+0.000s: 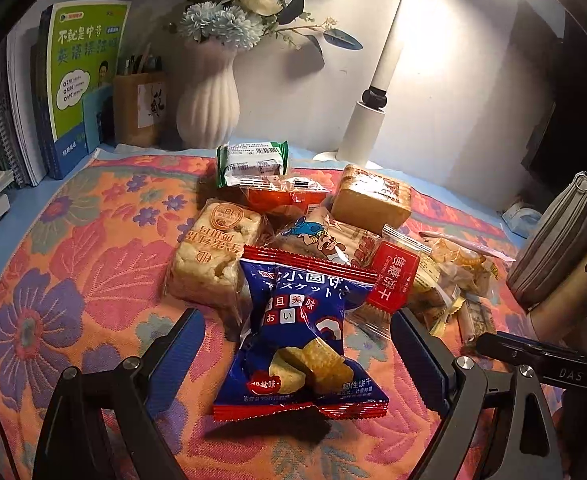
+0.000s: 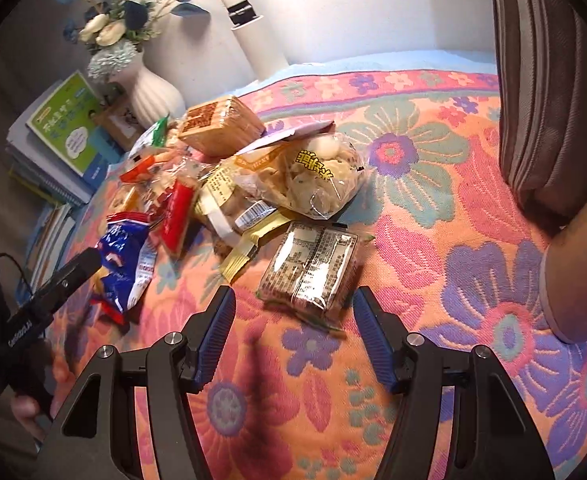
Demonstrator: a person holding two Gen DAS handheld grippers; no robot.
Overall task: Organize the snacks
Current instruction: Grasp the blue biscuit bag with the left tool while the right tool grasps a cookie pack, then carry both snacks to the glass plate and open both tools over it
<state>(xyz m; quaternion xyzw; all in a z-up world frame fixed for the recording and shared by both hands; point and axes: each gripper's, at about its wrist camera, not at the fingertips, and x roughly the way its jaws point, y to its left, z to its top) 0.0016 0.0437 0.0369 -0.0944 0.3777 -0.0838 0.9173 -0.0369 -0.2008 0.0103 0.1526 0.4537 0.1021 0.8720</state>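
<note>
In the left wrist view the left gripper [image 1: 297, 344] stands released, its jaws wide on either side of the blue biscuit packet [image 1: 301, 340], which lies in the lower centre on the floral cloth [image 1: 73, 240] with its long axis running away from the fingers and neither pad touching it. In the right wrist view the right gripper [image 2: 293, 340] is also released, and the clear-wrapped dark snack bar [image 2: 311, 270] lies just ahead of the fingertips at centre frame, a little right of the midline. Farther back, toward the upper left, the remaining snacks sit in a loose pile [image 2: 253, 168].

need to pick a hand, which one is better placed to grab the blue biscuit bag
Left. The left gripper already straddles the blue biscuit bag with open jaws; the right gripper faces a clear dark packet.
</note>
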